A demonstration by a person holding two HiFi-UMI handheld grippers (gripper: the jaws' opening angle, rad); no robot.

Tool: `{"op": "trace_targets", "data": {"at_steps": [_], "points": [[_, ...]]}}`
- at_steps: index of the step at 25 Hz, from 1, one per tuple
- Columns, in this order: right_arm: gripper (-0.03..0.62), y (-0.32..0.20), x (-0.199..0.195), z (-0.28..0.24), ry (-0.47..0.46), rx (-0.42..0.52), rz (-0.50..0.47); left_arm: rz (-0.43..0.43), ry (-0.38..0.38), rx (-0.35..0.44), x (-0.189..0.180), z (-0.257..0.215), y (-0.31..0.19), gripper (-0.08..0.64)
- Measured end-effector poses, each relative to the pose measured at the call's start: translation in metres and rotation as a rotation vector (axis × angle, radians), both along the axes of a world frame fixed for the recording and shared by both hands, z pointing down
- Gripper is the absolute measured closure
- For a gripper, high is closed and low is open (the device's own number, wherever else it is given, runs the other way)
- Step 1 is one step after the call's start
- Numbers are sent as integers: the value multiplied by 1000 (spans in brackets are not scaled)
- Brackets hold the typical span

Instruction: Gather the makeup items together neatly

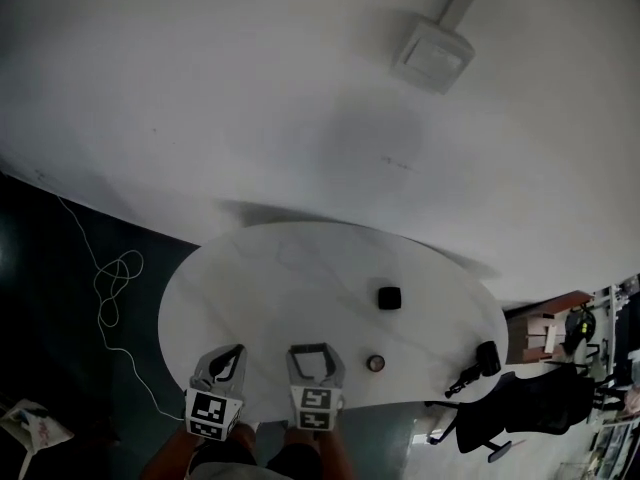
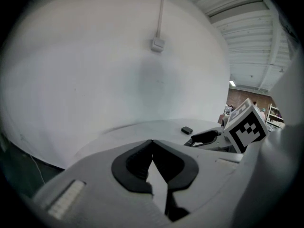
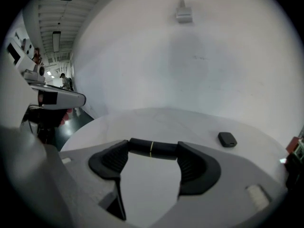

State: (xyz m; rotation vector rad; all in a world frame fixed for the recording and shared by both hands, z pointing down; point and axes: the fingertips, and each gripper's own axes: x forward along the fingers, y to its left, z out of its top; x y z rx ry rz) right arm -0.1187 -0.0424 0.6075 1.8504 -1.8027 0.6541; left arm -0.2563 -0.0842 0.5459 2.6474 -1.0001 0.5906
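In the right gripper view a black lipstick tube (image 3: 164,149) with a thin gold ring lies crosswise between the jaw tips of my right gripper (image 3: 152,148), which is shut on its two ends. The head view shows that gripper (image 1: 312,353) over the near edge of the round white table (image 1: 260,278). My left gripper (image 1: 232,356) hangs beside it, its tips touching and empty (image 2: 152,142). A black square compact (image 1: 389,297) (image 3: 227,139) (image 2: 186,130) lies right of the table's centre. A small round pot (image 1: 376,363) sits near the front edge.
A white cable (image 1: 115,288) loops over the dark floor on the left. A black office chair (image 1: 520,408) stands at the table's right, and a black object (image 1: 480,361) lies at that edge. A white wall with a junction box (image 1: 432,56) rises behind.
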Motion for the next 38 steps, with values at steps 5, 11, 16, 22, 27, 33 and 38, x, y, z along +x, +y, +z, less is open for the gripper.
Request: {"op": "trace_targets", "data": {"at_steps": [5,11,16,22,27,33,38], "points": [[267,22,35,-25,33,27,72,103,34,21,40,-16,8,549],[267,60,83,-46,81,43,179,226,66,17,91,-22,32,549],[267,96,120,-57,99,52,264,316,82,35,134,-34,52,549],[267,134,164,-62,104,57,323,392,69,55,182,-40,81,549],[267,154,198,-57,90,51,315,391,59,50,217,-37,100,549],[267,164,230,-44,60,32,266,351,37,26,250,-27,117,549],[267,163,244,-20,15,6,225,301,-2,-4,260,-6,123,549]]}}
